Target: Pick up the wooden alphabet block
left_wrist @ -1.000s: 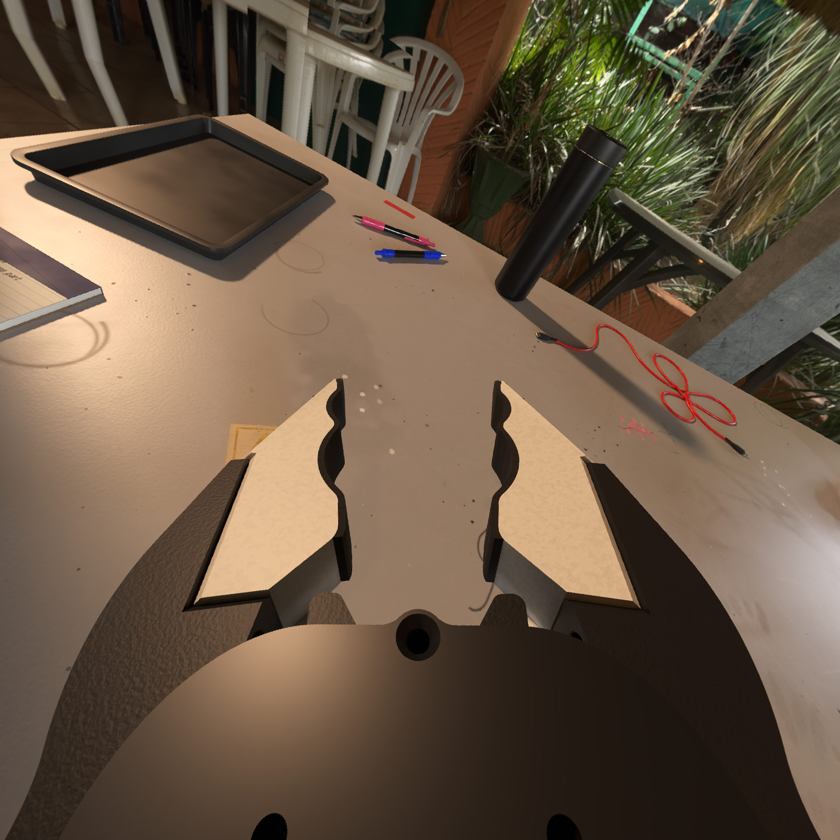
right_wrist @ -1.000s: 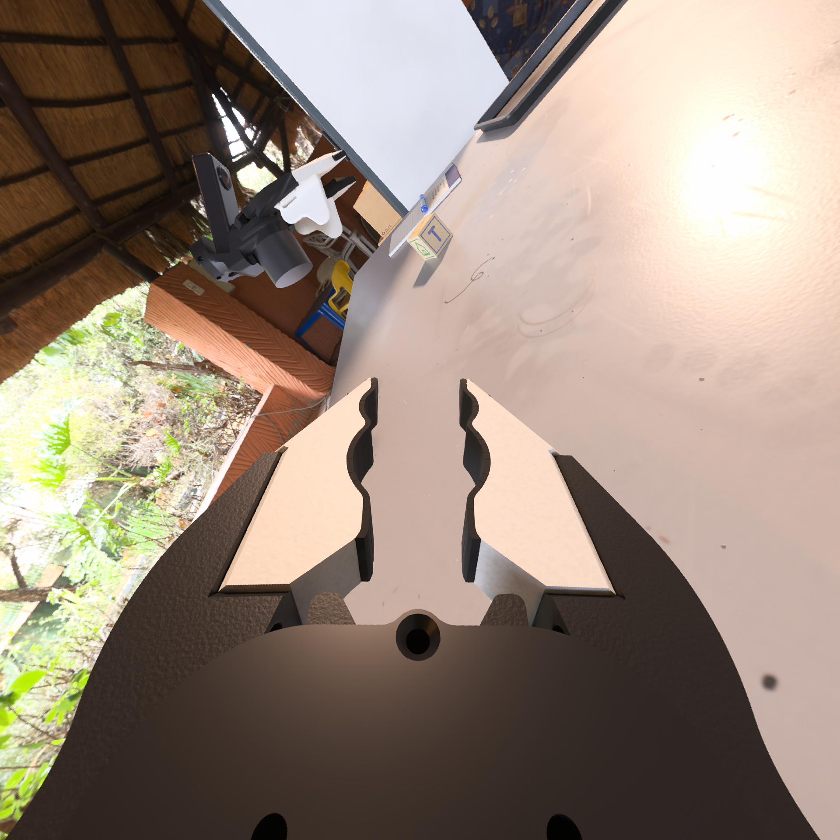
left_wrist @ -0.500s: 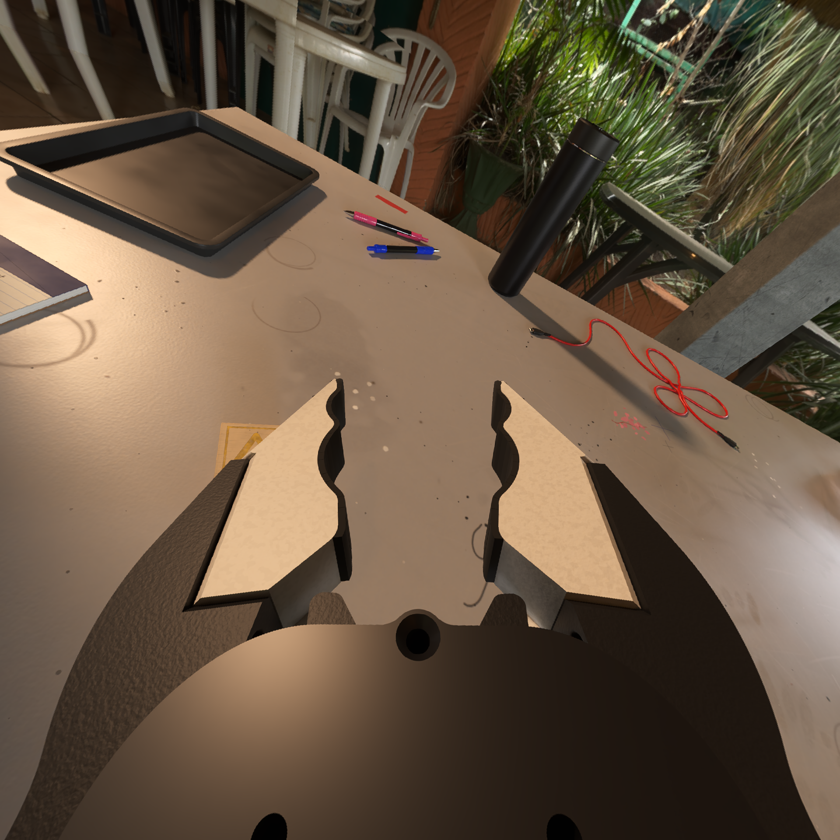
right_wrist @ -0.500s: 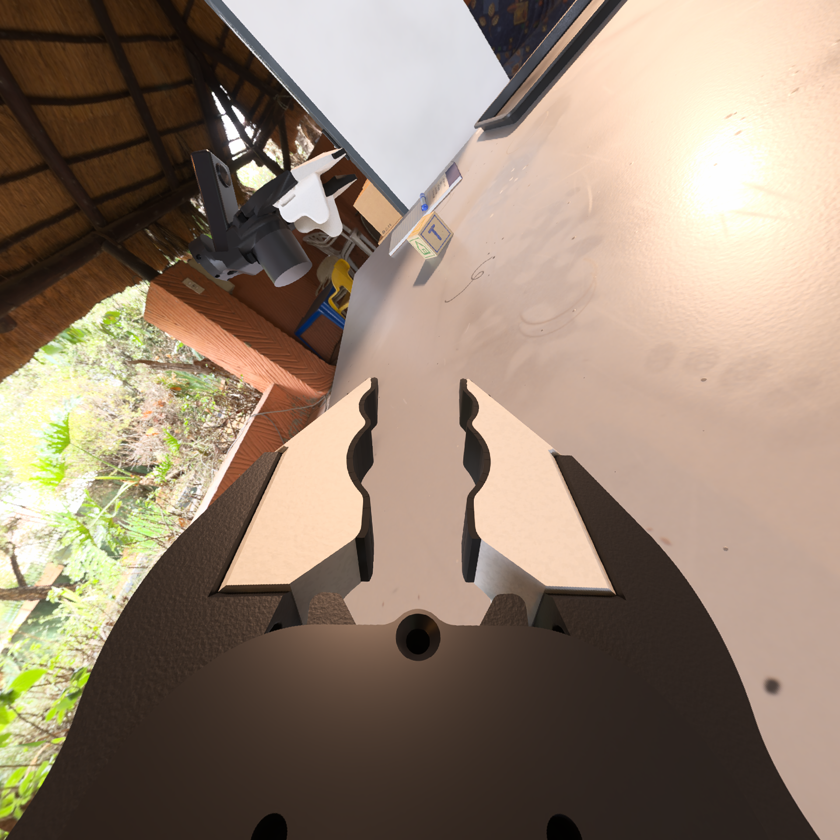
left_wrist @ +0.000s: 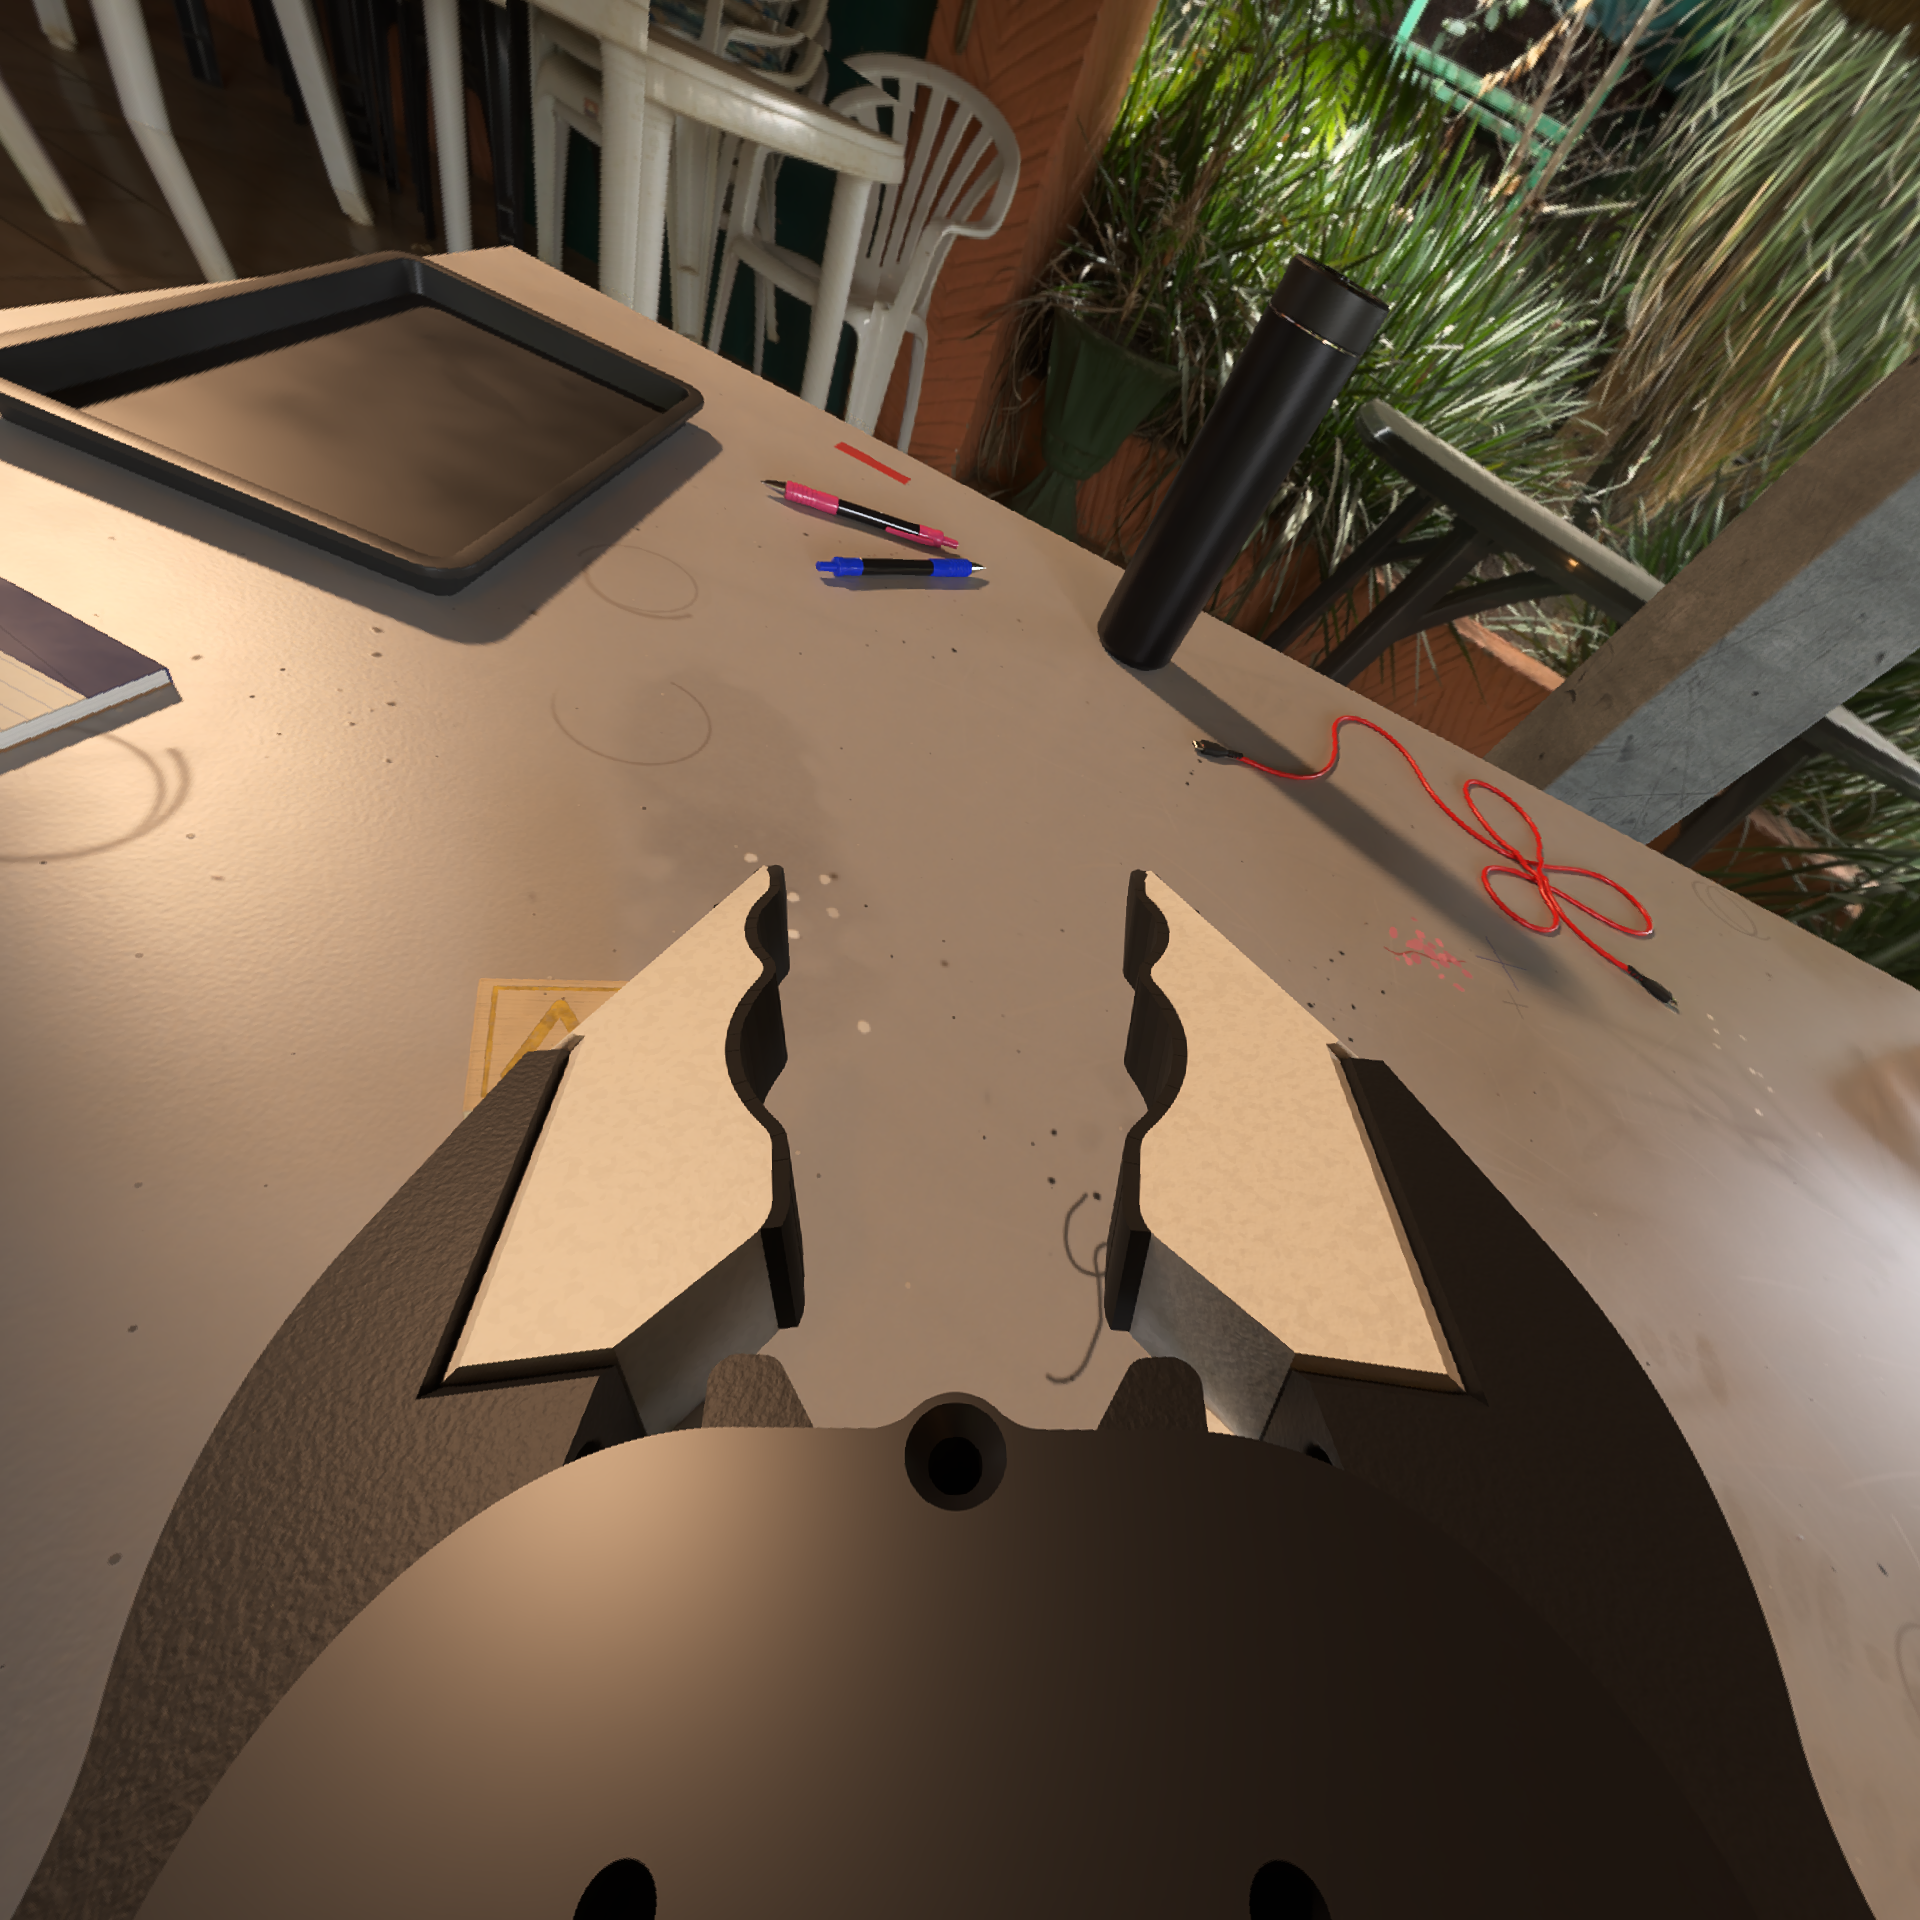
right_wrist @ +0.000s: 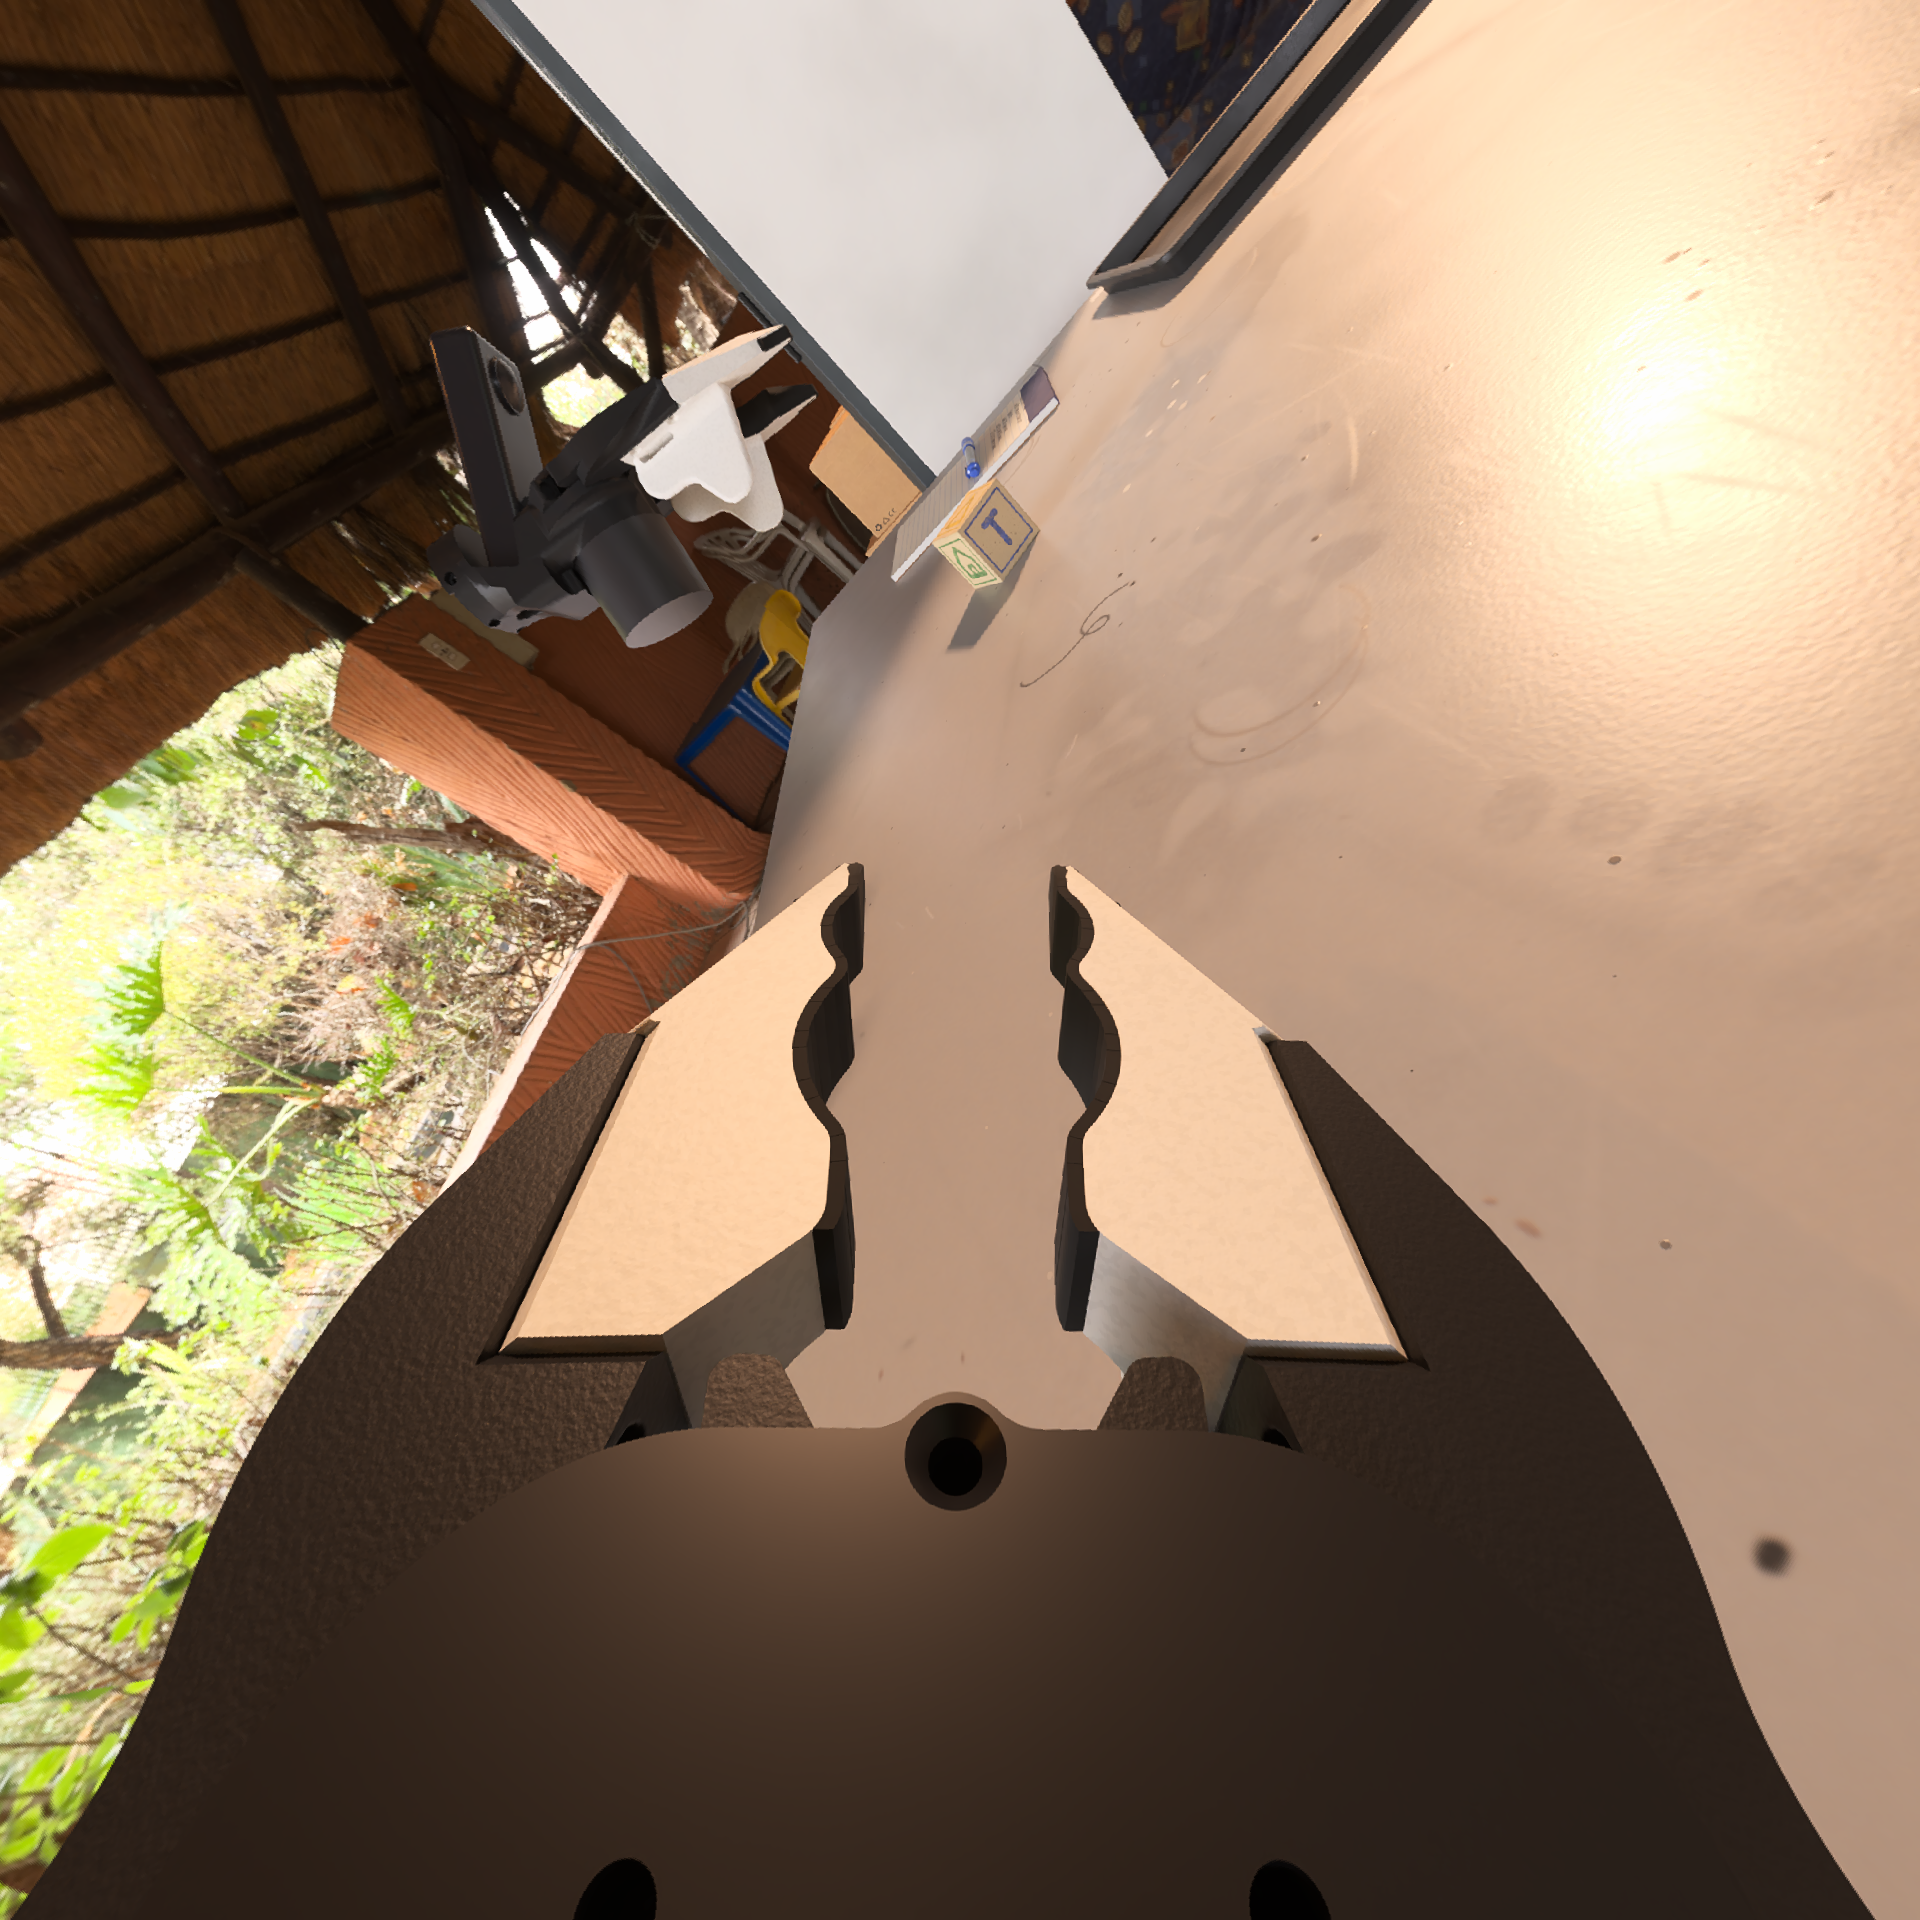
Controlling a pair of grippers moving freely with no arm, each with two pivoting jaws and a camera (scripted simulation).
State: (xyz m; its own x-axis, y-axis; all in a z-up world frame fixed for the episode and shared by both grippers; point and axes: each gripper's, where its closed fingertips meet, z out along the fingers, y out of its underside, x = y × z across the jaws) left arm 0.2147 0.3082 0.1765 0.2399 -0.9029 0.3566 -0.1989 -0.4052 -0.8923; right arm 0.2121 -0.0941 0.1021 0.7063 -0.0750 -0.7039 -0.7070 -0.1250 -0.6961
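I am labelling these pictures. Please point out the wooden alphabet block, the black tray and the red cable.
wooden alphabet block (right_wrist: 987,535): right wrist view, on its top face.
black tray (left_wrist: 582,488): left wrist view, on its near right rim.
red cable (left_wrist: 1548,883): left wrist view, where its loops cross.

The wooden alphabet block (right_wrist: 985,535) rests on the table, seemingly touching a notepad.

Left gripper (left_wrist: 954,878) and right gripper (right_wrist: 954,873), fingers (right_wrist: 707,1122) apart, empty.
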